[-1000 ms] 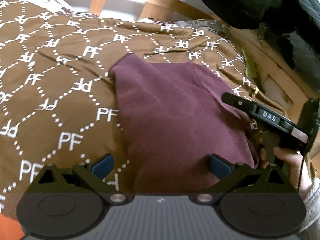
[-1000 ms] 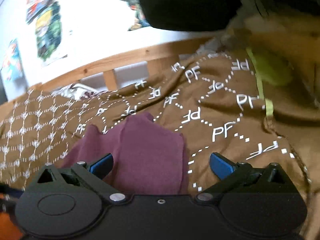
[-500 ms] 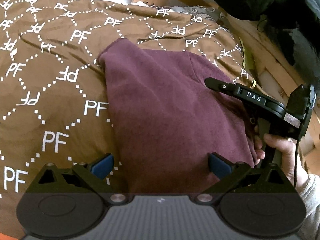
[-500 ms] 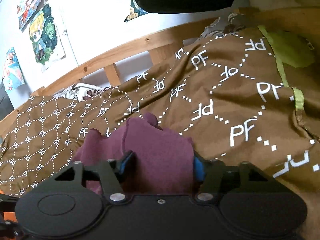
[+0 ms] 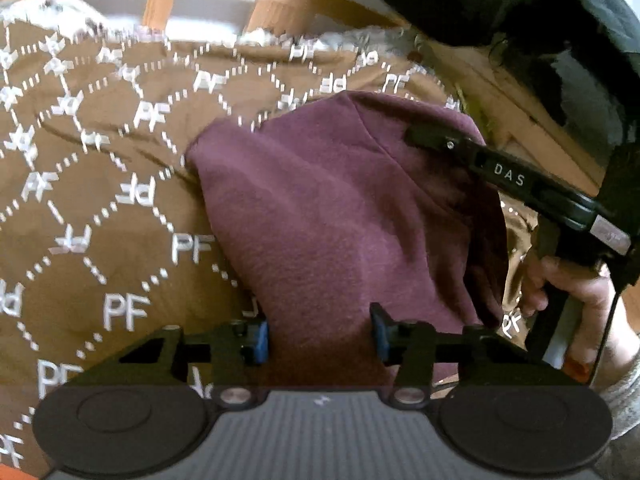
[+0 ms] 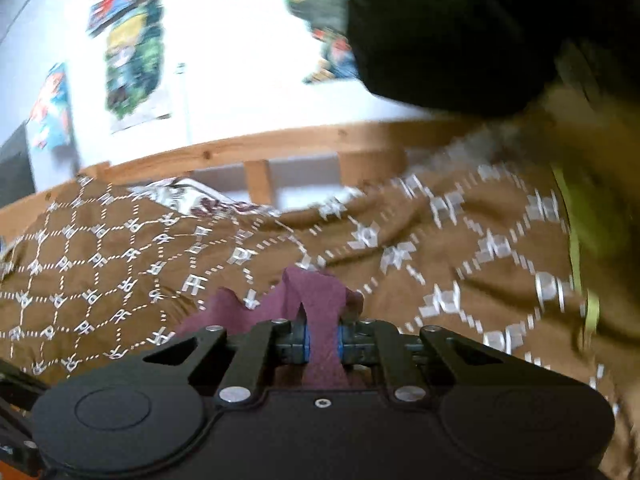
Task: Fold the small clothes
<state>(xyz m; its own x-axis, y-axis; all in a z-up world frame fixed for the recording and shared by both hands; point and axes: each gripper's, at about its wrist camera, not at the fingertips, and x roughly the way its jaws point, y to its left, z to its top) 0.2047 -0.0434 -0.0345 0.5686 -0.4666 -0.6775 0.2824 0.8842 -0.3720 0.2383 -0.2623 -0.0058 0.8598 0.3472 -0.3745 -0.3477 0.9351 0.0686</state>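
A small maroon garment point(image 5: 340, 208) lies on a brown bedspread point(image 5: 100, 200) printed with white letters. In the left wrist view its near edge sits between the blue pads of my left gripper point(image 5: 319, 334), whose jaws are closing and stand half apart around the cloth. My right gripper point(image 5: 416, 136) reaches in from the right over the garment's far right part, held by a hand point(image 5: 568, 284). In the right wrist view the right gripper point(image 6: 322, 338) is closing tight on a raised fold of the maroon garment point(image 6: 316, 292), lifted off the bedspread point(image 6: 440, 272).
A wooden bed rail point(image 5: 280, 12) runs along the far side, with a white wall and posters point(image 6: 132, 64) behind it. A black garment point(image 6: 440, 32) hangs at the upper right. A green strip point(image 6: 576, 256) edges the bedspread on the right.
Both grippers' jaws have come in from wide open: the left to half width around the garment's near edge, the right pinching a fold and lifting it. The right gripper rose and rolled.
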